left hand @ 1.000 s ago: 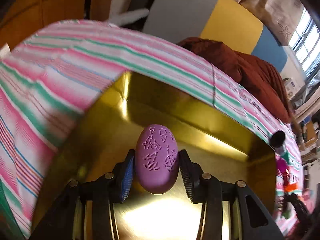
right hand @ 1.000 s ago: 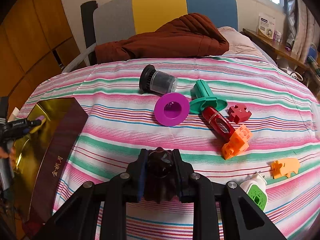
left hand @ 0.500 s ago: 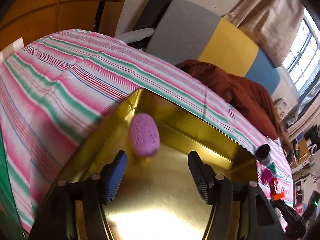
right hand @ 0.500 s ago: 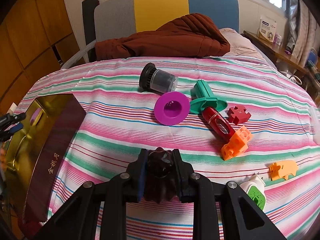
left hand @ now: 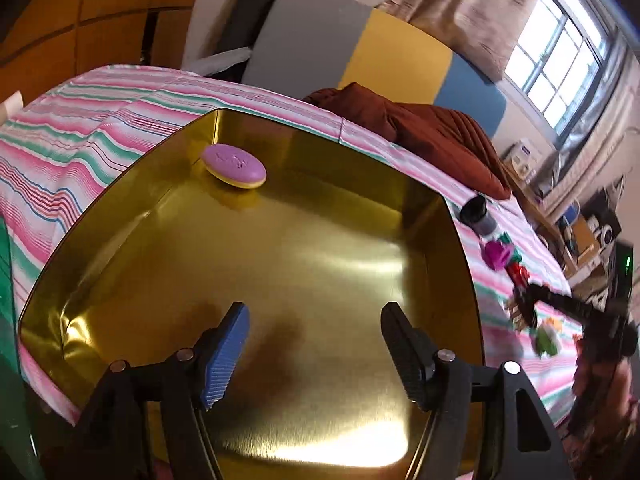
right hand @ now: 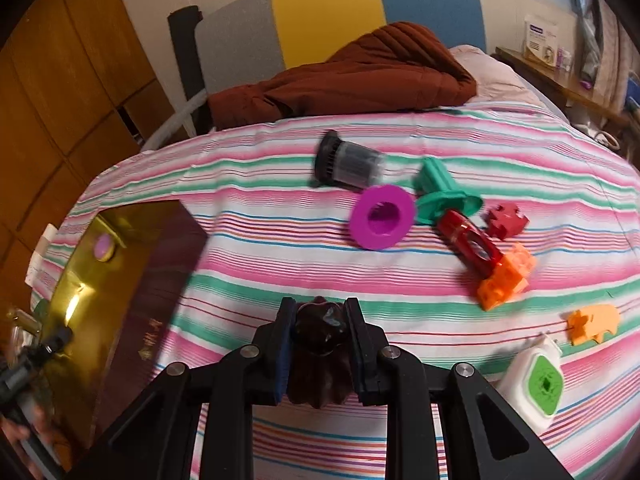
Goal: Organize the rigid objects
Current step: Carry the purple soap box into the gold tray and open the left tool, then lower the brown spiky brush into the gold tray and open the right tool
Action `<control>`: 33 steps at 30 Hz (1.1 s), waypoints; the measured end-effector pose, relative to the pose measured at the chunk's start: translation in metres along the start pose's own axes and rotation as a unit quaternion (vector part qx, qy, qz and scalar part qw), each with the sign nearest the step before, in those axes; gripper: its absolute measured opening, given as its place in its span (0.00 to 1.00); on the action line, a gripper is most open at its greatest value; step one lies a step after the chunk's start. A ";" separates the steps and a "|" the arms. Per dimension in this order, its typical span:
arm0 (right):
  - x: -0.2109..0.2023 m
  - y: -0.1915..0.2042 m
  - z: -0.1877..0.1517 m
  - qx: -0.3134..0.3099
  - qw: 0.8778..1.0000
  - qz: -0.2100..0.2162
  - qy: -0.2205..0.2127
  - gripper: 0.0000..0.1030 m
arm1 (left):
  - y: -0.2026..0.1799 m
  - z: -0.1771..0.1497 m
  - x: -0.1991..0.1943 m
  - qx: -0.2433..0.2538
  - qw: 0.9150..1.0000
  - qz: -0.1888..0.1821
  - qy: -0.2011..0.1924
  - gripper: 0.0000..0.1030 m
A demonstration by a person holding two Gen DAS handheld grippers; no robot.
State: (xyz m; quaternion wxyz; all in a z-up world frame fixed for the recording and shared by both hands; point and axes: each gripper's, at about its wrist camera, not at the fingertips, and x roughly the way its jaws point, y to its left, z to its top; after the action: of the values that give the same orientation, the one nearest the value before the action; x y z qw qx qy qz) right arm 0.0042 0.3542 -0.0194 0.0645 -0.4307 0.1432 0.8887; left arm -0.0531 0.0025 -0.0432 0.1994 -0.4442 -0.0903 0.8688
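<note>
Gold tin [left hand: 456, 240] holds 1 purple oval [left hand: 234, 169]; w/ left gripper [left hand: 314, 354] fingers apart & empty, I'd carry right gripper [right hand: 319, 354], clamped on dark brown piece [right hand: 320, 332], over the rim, lower, then release.

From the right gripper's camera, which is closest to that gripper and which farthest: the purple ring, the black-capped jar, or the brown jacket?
Measured from the right gripper:
1. Purple ring, ahead and slightly right on the striped sheet.
2. Black-capped jar, just behind the ring.
3. Brown jacket, at the far end by the headboard.
</note>
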 end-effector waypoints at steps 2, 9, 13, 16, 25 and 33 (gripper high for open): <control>-0.003 0.013 0.003 -0.011 1.000 0.008 -0.004 0.24 | -0.001 -0.004 -0.003 0.005 1.000 0.005 -0.002 0.67; -0.014 0.085 0.023 -0.068 0.996 0.055 -0.024 0.24 | 0.002 -0.013 -0.024 0.008 1.000 0.009 -0.025 0.67; -0.010 0.141 0.033 -0.116 0.990 0.080 -0.025 0.24 | 0.003 -0.016 -0.028 0.015 0.999 0.009 -0.028 0.67; 0.008 0.184 0.037 -0.156 0.984 0.080 -0.008 0.24 | 0.003 -0.019 -0.032 0.021 0.999 0.009 -0.028 0.67; 0.090 0.256 0.053 -0.174 0.981 0.071 0.055 0.24 | 0.013 -0.026 -0.040 0.019 0.999 0.017 -0.030 0.67; 0.135 0.276 0.065 -0.166 0.983 0.051 0.062 0.24 | 0.021 -0.028 -0.046 0.013 0.999 0.026 -0.034 0.67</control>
State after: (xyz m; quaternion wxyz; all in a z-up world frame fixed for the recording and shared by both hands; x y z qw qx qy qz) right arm -0.1935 0.1106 -0.0318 -0.0619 -0.4818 0.0195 0.8739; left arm -0.0117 -0.0372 -0.0330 0.1799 -0.4137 -0.0740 0.8894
